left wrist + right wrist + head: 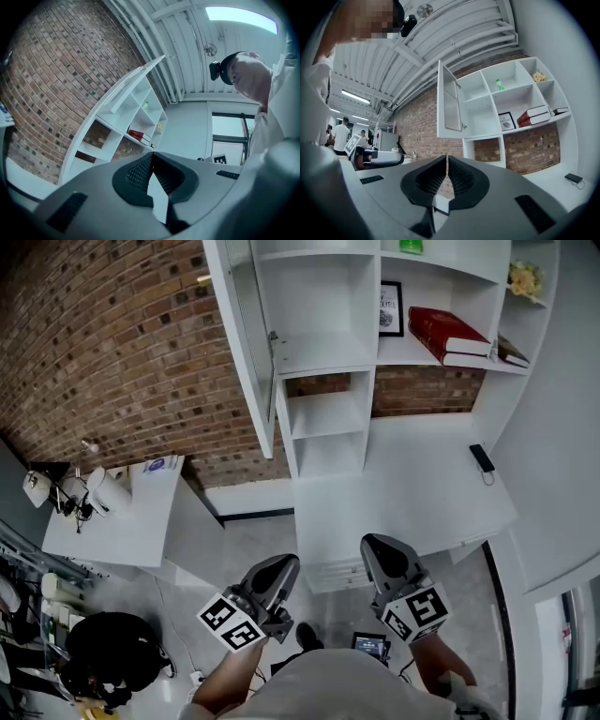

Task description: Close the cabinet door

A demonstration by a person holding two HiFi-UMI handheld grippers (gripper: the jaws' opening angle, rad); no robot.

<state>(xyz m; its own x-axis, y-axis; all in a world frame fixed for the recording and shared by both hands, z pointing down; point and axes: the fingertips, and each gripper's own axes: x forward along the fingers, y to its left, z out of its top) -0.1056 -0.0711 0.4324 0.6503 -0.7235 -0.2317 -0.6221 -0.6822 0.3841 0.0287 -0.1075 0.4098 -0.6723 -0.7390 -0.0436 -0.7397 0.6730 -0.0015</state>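
Ahead, open cabinet door; left gripper, right gripper empty.

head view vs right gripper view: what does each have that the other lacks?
Head view only: the marker cube on the right gripper, the person's left forearm, the floor.
Right gripper view only: the ceiling beams, people in the background, and the right gripper's jaws end-on, shut with nothing between.
Both: the open cabinet door, red books, framed picture, black device on the desk.
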